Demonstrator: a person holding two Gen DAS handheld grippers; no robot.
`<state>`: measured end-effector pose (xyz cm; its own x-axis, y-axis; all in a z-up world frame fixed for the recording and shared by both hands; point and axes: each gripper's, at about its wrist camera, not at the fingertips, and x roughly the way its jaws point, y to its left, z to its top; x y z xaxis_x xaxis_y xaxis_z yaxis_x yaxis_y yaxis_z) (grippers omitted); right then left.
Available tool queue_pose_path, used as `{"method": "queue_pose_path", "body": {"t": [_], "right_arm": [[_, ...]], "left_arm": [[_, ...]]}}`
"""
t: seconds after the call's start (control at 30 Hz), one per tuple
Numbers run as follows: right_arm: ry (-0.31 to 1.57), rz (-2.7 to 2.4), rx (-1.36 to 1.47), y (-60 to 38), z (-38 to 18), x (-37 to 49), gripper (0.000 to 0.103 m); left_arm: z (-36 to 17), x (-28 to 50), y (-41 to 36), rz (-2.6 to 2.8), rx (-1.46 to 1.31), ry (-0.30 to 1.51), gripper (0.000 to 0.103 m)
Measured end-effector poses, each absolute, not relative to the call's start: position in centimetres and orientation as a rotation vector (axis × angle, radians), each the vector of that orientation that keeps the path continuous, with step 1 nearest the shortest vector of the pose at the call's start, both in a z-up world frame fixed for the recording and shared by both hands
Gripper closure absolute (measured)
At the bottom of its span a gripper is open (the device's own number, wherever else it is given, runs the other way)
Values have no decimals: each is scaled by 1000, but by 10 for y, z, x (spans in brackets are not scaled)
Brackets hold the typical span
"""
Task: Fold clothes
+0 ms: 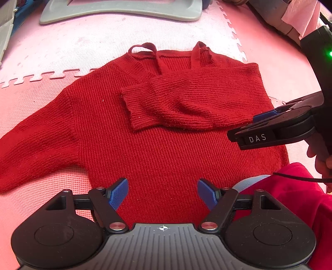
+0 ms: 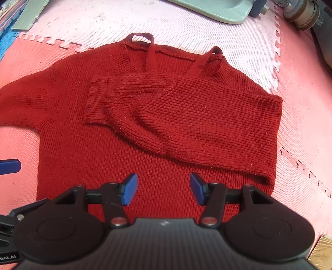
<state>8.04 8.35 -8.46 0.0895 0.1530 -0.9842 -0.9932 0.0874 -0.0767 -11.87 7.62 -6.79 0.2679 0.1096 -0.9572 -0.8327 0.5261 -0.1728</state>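
Lying flat: red knit sweater (image 1: 157, 133), spread front-up on the pink foam mat (image 1: 87, 47), neckline at the far edge.
Left sleeve side: one sleeve (image 1: 35, 143) stretches out sideways over the mat, unfolded, reaching the left border of the left wrist view.
Neckline: two thin red straps (image 2: 150, 56) cross the neck opening; one loops out onto the mat.
Left hand-held gripper (image 1: 162, 194): jaws spread wide with nothing between the blue pads, hovering over the sweater's lower hem area, pointing steeply down.
Folded sleeve (image 2: 166, 112): the other sleeve lies folded across the chest, its ribbed cuff (image 2: 97, 101) pointing left and resting on the body of the sweater.
Right hand-held gripper (image 2: 164, 188): jaws apart, empty, above the lower middle of the sweater just below the folded sleeve; from the left wrist view it enters at the right edge, over the sweater's right side.
Right edge: a person's fingers (image 1: 320, 164) hold the right tool's handle, with a red fabric item (image 1: 290, 193) beneath them.
Far edge: a grey plastic tray (image 1: 122, 12) sits on the mat beyond the sweater.
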Motion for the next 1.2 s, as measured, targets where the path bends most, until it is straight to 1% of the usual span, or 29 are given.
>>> {"method": "queue_pose_path", "body": {"t": [0.13,0.3,0.53,0.63,0.7,0.73,0.77,0.8,0.83,0.87,1.07,1.2], "right_arm": [[1052,1163,-1081,85,-90,86,46],[1080,1162,-1073,86,-99,95,46],[1068,1200,-1079,88,-108,95,40],[988,1256,-1065,92,-113,100,39],[923,1308,-1057,94,-117,103,40],[907,1348,-1051,96,-121,105,46],[911,1385,-1039,98,-123,107,63],[933,1416,-1020,100,-126,108,73],[958,1437,-995,103,-129,109,88],[973,1446,-979,105,-131,109,93],[925,1387,-976,117,-153,94,94],[1016,1374,-961,123,-168,83,93]], "left_arm": [[-65,-110,81,702,-731,1151,27],[-63,-101,87,678,-693,1156,27],[-66,-96,89,665,-691,1156,27],[-71,-99,89,667,-706,1158,27],[-75,-102,89,672,-719,1160,27],[-77,-104,89,675,-726,1160,27],[-79,-106,89,678,-732,1160,27],[-80,-107,89,680,-738,1159,27],[-82,-109,89,682,-744,1158,27],[-83,-110,89,684,-750,1158,27],[-88,-113,90,690,-774,1144,27],[-91,-114,90,686,-784,1140,27]]}}
